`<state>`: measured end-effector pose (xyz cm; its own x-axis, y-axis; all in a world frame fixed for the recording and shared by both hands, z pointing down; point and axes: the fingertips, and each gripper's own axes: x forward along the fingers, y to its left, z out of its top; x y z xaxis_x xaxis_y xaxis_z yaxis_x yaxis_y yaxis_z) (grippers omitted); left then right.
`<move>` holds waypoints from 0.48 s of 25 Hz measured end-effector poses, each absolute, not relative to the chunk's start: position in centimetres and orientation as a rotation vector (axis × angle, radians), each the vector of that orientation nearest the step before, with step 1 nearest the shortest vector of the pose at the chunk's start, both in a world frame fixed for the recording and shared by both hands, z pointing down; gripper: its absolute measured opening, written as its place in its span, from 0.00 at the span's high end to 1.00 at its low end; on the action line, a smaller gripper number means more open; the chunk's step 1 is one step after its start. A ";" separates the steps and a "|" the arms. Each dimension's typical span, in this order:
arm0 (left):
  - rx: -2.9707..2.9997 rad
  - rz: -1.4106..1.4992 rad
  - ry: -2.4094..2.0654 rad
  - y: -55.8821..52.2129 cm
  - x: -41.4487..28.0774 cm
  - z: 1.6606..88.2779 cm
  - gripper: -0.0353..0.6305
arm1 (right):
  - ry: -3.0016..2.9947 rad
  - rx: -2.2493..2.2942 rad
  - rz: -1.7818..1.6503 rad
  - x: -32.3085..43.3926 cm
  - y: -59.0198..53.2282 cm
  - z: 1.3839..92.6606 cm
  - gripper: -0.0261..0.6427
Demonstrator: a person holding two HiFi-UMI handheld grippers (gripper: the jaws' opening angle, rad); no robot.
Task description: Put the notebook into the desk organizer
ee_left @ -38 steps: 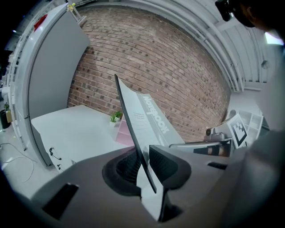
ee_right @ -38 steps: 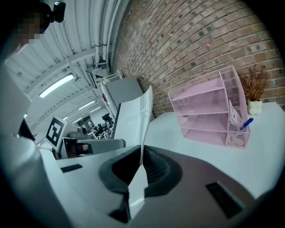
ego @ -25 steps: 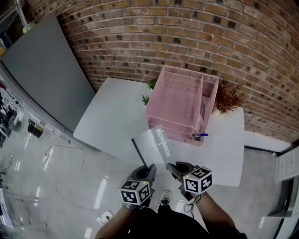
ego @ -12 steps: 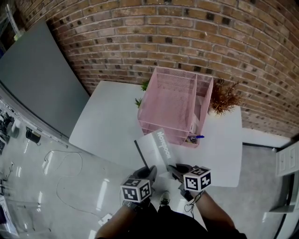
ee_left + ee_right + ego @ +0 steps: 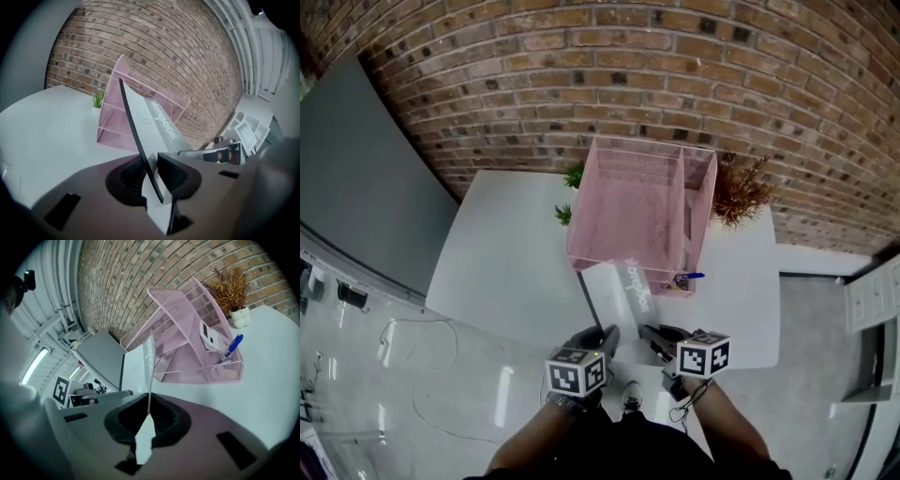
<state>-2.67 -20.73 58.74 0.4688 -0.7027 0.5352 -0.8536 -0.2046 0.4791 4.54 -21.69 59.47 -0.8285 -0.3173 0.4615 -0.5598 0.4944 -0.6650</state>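
Notebook [image 5: 619, 292] is off the surface, tilted, its far end reaching the front edge of the pink mesh organizer [image 5: 628, 202] in the head view, with both grippers pinching its near end. The left gripper [image 5: 607, 333] has the dark spine edge between its jaws, which are opening while the pads are against it. The right gripper [image 5: 649, 333] is pressed nearly together on the thin white edge on the other side.

In the left gripper view, the notebook [image 5: 154, 126] rises steeply in front of the organizer [image 5: 115, 122], with the gripper [image 5: 151, 176] at its lower corner. In the right gripper view, the notebook [image 5: 138, 369] stands edge-on just left of the organizer [image 5: 187, 329], above the gripper [image 5: 149, 416].

The organizer sits on the white surface [image 5: 506, 244] towards the brick wall [image 5: 628, 66]. Its wide left compartment is bare mesh. A blue pen [image 5: 692, 276] leans in the small front right pocket, and a small white device [image 5: 211, 338] rests in the narrow section behind it. A dried brown plant [image 5: 739, 192] stands just right of the organizer, and two little green plants [image 5: 573, 174] stand at its left side. A grey panel [image 5: 356, 187] leans left of the surface.
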 end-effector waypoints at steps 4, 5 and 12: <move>2.017 0.289 -1.275 -22.7 -3.6 58.2 0.82 | -2.476 0.828 1.288 4.0 -23.3 58.7 0.94; 2.025 0.298 -1.274 -23.1 -4.0 58.1 0.80 | -2.480 0.850 1.295 3.9 -23.8 58.5 0.94; 2.068 0.335 -1.260 -25.7 -6.2 57.7 0.78 | -2.492 0.990 1.347 3.0 -26.5 57.6 0.94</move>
